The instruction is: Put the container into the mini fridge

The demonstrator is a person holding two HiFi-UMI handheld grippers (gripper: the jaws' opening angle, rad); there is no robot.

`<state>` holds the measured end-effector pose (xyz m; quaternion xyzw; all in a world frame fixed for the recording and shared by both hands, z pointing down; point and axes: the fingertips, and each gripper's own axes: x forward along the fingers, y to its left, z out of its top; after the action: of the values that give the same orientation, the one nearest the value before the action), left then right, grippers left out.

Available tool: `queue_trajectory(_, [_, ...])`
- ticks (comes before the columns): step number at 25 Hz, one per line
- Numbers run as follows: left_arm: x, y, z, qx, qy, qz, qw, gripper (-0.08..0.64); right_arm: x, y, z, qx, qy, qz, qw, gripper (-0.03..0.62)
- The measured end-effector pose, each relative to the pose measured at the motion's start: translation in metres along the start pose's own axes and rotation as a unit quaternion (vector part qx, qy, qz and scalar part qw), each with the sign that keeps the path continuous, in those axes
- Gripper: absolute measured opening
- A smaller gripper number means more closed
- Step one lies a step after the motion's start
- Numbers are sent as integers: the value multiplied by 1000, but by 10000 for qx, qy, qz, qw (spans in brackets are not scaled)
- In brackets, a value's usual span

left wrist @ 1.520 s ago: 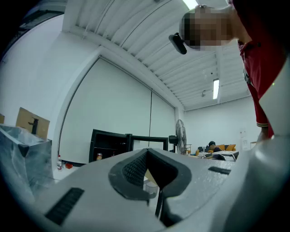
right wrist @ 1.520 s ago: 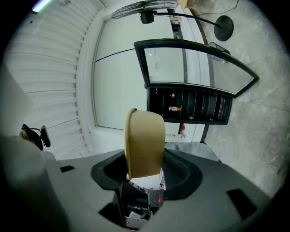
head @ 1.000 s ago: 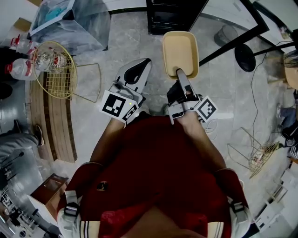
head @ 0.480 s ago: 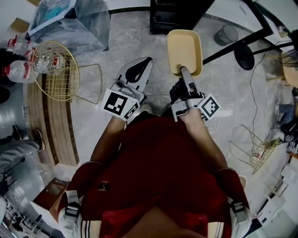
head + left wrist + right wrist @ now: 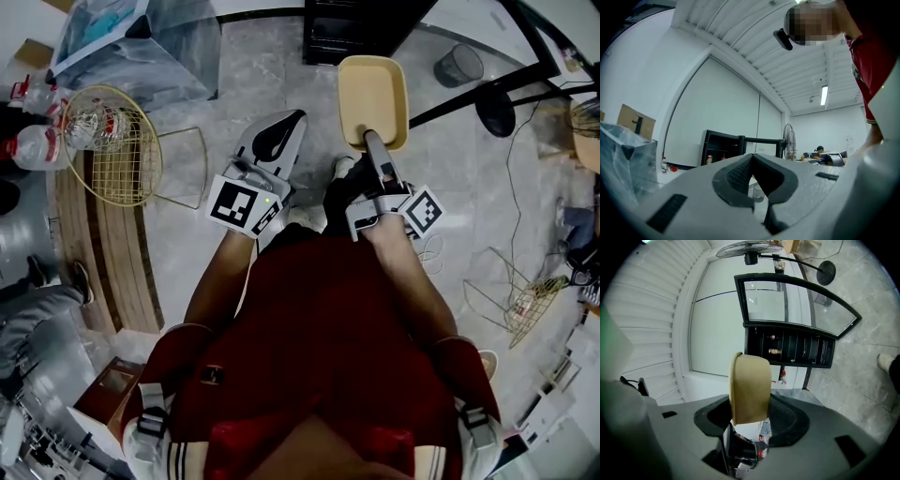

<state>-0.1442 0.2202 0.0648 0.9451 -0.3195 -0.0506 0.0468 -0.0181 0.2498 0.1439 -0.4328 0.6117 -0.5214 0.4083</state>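
Container (image 5: 372,86) has drifted a bit up and to the right in the head view since a second ago, and both grippers shifted along with it. It's a tan tray sitting upper middle of the frame, just below the black mini fridge (image 5: 352,28) at the top edge. The right gripper (image 5: 367,141) is pinching its near rim. In the right gripper view the fridge door hangs open behind the tray. The left gripper (image 5: 274,150), center-left, has its jaws pressed together with nothing in them.
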Motion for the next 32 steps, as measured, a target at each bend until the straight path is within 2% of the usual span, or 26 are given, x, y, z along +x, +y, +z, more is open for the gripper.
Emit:
queue_trajectory(7, [43, 17, 1, 149, 48, 154, 9998, 6, 27, -13, 35, 130, 44, 12, 9999, 210])
queue_trajectory(23, [189, 67, -8, 328, 178, 513, 9980, 6, 122, -50, 148, 193, 425, -15, 9989, 210])
queue_trajectory(32, [242, 93, -23, 376, 311, 757, 9959, 6, 162, -81, 183, 174, 723, -190, 9970, 210])
